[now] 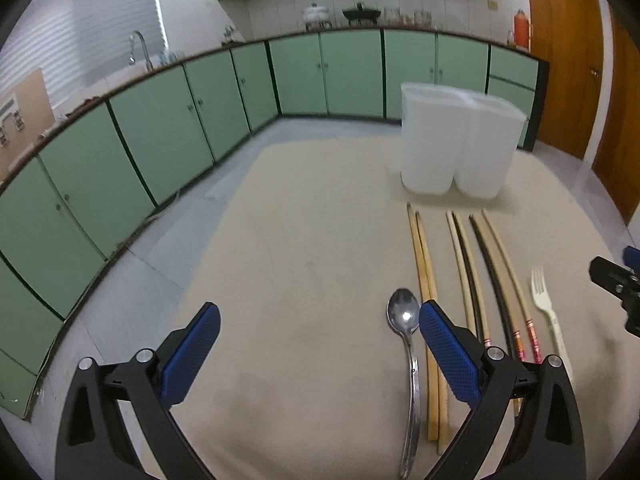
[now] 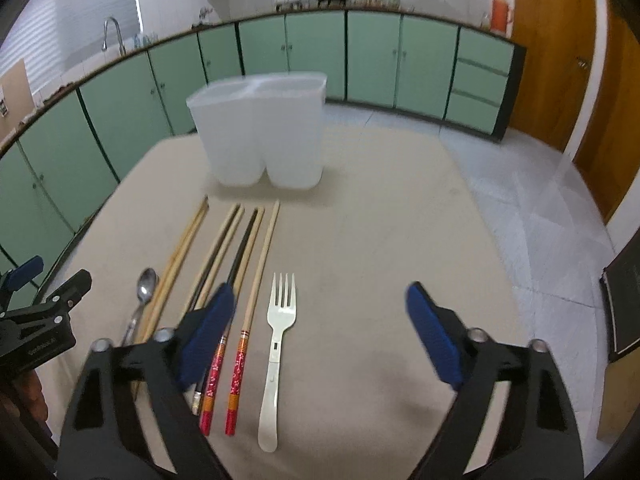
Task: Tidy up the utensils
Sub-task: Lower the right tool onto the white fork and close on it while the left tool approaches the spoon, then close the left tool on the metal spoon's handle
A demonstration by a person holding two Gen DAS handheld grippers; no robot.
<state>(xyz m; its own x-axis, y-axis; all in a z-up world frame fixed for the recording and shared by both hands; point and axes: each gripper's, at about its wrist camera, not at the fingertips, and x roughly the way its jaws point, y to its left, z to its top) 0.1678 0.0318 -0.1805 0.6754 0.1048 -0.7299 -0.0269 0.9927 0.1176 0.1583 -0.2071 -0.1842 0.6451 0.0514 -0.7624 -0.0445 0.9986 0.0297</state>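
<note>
A white two-compartment holder [image 1: 456,140] [image 2: 260,132] stands upright at the far side of the beige table [image 1: 304,248]. In front of it lie several chopsticks [image 1: 424,292] [image 2: 240,256] in a row, a metal spoon [image 1: 405,316] [image 2: 145,285] at their left and a white plastic fork [image 1: 546,300] [image 2: 280,320] at their right. My left gripper [image 1: 320,332] is open and empty, hovering left of the spoon. My right gripper [image 2: 320,320] is open and empty, above the table, just right of the fork. Each gripper shows at the edge of the other's view.
Green base cabinets [image 1: 160,128] run along the far walls with a sink tap [image 1: 138,46] and pots on the counter. A wooden door [image 2: 560,60] is at the right. A dark flat object [image 2: 624,300] sits off the table's right edge.
</note>
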